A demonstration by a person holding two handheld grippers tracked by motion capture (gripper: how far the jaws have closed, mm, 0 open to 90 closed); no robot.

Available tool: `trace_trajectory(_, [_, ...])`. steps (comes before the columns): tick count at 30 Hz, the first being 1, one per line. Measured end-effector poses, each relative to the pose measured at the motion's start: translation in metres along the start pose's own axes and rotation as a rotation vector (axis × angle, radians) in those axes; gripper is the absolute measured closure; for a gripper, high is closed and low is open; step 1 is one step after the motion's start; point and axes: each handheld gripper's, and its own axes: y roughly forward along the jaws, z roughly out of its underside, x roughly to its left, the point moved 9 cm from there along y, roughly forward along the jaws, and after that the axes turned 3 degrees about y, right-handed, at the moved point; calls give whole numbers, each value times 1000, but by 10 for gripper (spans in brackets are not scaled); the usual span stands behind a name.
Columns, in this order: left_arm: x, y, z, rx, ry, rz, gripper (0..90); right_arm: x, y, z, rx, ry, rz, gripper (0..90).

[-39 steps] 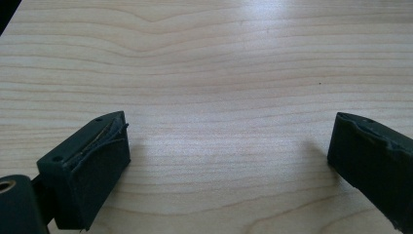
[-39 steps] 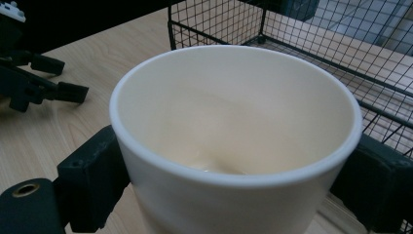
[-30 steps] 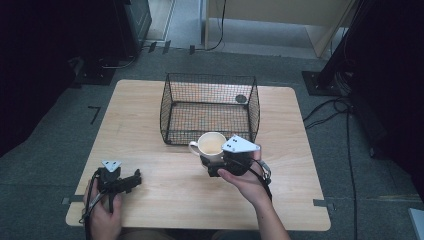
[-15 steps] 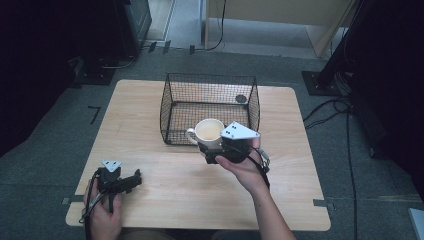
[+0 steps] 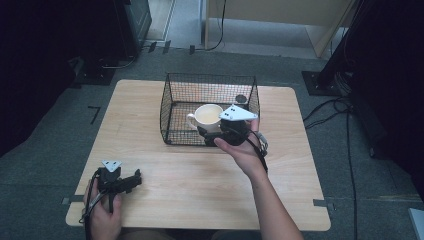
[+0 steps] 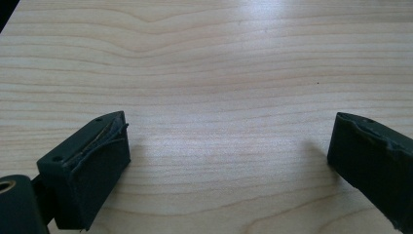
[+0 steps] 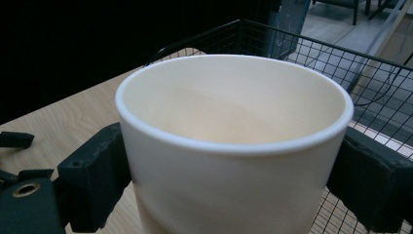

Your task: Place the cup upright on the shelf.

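A cream mug (image 5: pixel 207 115) (image 7: pixel 234 141) is held upright above the front part of the black wire basket (image 5: pixel 172 97), its handle pointing left. My right gripper (image 5: pixel 215 134) (image 7: pixel 234 190) is shut on the mug's sides, one jaw on each side of its body. The mug is empty inside. My left gripper (image 5: pixel 131 181) (image 6: pixel 229 161) rests low over the bare wooden table (image 5: pixel 200 180) near its front left corner, jaws wide open with nothing between them.
A small dark round object (image 5: pixel 241 98) lies in the basket's back right corner. The basket's wire walls (image 7: pixel 370 73) rise just behind and to the right of the mug. Dark floor, cables and furniture legs surround the table.
My right gripper has carried the mug away from me, from in front of the basket to over its front edge. The left gripper has stayed put.
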Motion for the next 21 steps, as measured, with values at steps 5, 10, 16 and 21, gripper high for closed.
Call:
trace_trajectory(5, [0,0,0,-1,0,0,19,-11,10,-5,6,8,14,90])
trace_trajectory(10, [0,0,0,2,2,0,18,-22,22,-8,23,5,25,90])
trace_trajectory(16, [0,0,0,2,1,1,18,-36,37,-13,25,17,22,90])
trace_trajectory(21, [0,0,0,2,2,1,19,-45,51,-17,19,11,12,91])
